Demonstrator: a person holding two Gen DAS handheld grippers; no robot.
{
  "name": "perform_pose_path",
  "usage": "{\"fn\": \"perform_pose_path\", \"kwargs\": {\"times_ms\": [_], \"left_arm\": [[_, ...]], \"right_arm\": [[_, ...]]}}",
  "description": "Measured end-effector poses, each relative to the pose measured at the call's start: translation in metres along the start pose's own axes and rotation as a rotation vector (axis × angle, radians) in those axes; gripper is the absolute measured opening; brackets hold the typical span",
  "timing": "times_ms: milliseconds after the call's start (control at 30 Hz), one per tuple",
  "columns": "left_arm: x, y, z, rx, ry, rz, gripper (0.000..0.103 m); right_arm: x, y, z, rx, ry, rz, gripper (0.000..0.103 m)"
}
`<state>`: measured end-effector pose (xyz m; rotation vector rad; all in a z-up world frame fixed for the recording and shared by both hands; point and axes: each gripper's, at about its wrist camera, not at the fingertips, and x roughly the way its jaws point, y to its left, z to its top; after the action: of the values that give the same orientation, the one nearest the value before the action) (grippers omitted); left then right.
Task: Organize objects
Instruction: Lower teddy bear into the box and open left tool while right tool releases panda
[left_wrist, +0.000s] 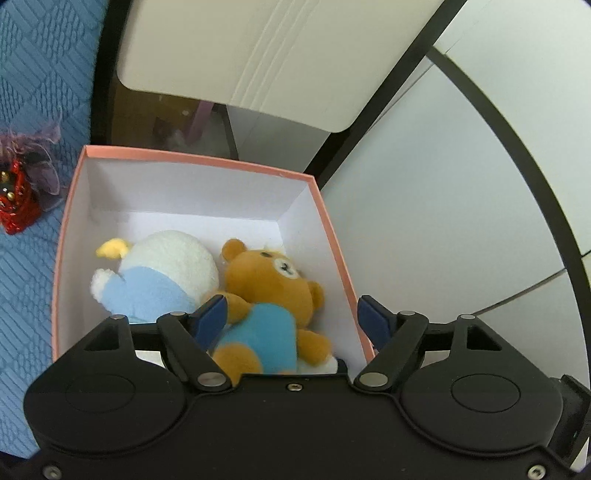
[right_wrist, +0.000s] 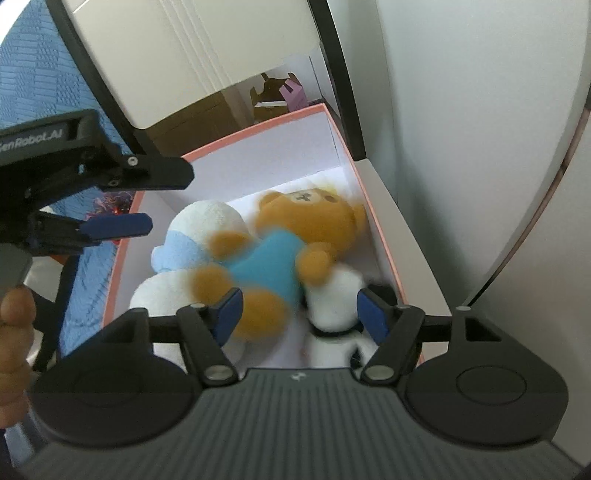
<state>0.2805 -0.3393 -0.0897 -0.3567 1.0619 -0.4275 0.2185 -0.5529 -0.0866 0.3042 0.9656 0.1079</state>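
Note:
A pink box (left_wrist: 328, 229) with white inside walls holds soft toys. A brown bear in a blue shirt (left_wrist: 269, 291) lies at its right, next to a white plush with blue clothing (left_wrist: 166, 273). My left gripper (left_wrist: 291, 314) is open above the box's near end, with the bear's body between its fingers, not squeezed. In the right wrist view, the box (right_wrist: 384, 236) holds the blurred bear (right_wrist: 291, 236), the white plush (right_wrist: 199, 229) and a white and black plush (right_wrist: 336, 302). My right gripper (right_wrist: 299, 314) is open over them. The left gripper (right_wrist: 118, 199) shows at left.
The box sits on a blue quilted bed cover (left_wrist: 33, 110). A red and purple ornament (left_wrist: 22, 192) lies on the cover left of the box. White furniture with black frames (left_wrist: 443, 184) stands close on the right. Cardboard boxes (right_wrist: 273, 96) sit behind.

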Motion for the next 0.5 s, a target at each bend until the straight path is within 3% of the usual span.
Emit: {"fn": "perform_pose_path", "kwargs": {"times_ms": [500], "left_arm": [[-0.117, 0.003, -0.013, 0.073, -0.136, 0.029, 0.076]], "right_arm": [[-0.077, 0.051, -0.002, -0.031, -0.132, 0.043, 0.070]]}}
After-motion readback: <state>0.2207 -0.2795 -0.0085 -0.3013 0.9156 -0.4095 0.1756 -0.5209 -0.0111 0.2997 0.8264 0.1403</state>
